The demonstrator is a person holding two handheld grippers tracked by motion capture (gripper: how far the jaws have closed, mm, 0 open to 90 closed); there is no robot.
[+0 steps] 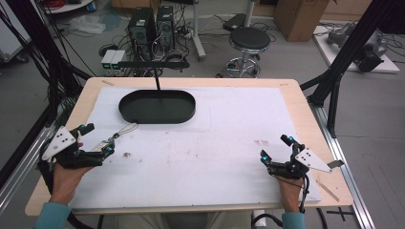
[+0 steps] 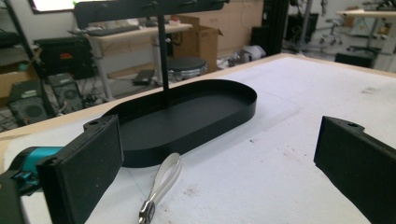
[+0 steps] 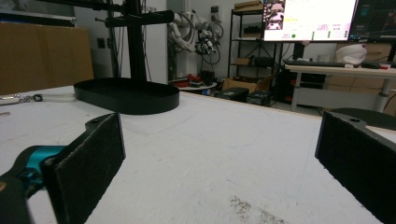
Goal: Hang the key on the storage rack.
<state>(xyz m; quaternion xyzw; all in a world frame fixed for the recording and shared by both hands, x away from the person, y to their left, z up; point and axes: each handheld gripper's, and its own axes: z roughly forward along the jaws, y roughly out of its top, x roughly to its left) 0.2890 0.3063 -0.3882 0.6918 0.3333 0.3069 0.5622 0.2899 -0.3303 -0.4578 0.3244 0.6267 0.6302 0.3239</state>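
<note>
Jaws of both the left gripper (image 1: 98, 143) and the right gripper (image 1: 276, 151) stand spread, pinching nothing. Between the left jaws, a white strap with a metal clasp (image 2: 161, 183) lies on the desk (image 1: 215, 143), just beside the black oval tray (image 1: 157, 107).

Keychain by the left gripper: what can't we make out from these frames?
- keychain, high view: too small to tell its parts.
- Left gripper view: bottom edge cuts it off below the clasp; only the loop shows.
- Right gripper view: a far sliver at the left edge, blurred.
</note>
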